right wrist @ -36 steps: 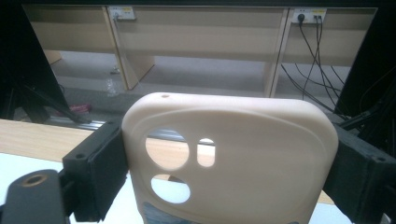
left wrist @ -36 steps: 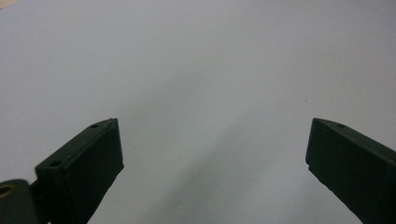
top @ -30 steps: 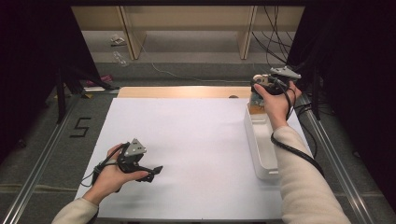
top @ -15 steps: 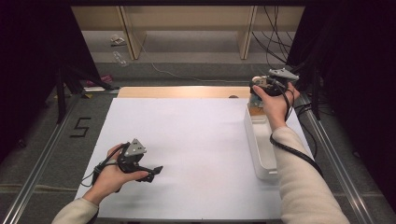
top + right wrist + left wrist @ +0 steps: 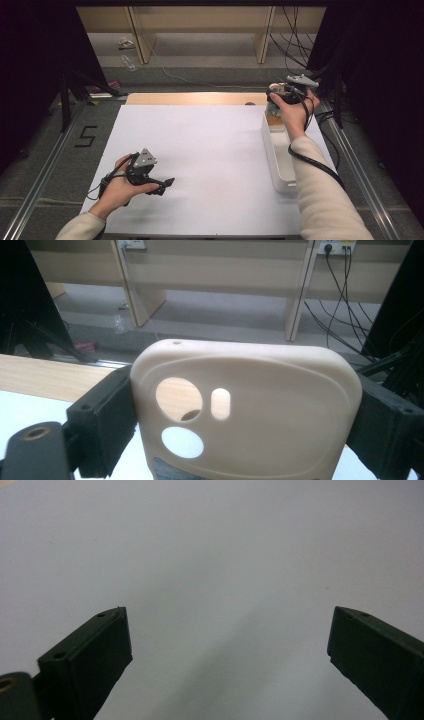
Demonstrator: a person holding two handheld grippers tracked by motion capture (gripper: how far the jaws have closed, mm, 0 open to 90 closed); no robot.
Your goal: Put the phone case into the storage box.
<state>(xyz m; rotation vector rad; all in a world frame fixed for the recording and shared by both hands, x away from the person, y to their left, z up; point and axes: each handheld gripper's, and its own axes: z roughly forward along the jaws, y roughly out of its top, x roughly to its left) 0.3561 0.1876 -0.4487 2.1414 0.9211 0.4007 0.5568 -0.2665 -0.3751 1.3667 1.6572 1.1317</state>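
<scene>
In the high view, the right gripper (image 5: 281, 93) is held up at the far right corner of the surface (image 5: 210, 150), just above the far end of a long white tray (image 5: 278, 159). Since a second ago it has been lifted a little and pulled slightly back. This probably means the thing in its jaws has been taken out of the tray and is about to be carried away. The left gripper (image 5: 161, 183) has not moved. It is rested low on the near left part of the white surface, with nothing near it. What is held by the right gripper is hard to make out here, because it is mostly covered by the hand (image 5: 291, 112).

In the left gripper view, the two black jaws are seen wide apart. Nothing is held between them. Bare white surface (image 5: 215, 555) lies in front of them.

In the right gripper view, a cream phone case (image 5: 245, 405) is squeezed between the two jaws, one on each side of it. Holes for a camera are cut through it, and wood and white surface can be seen through them. The bottom of the case is cut off by the edge of the picture. A dark patch low on it cannot be made out. Behind it, wooden legs and cables (image 5: 340, 285) are seen on the floor.
</scene>
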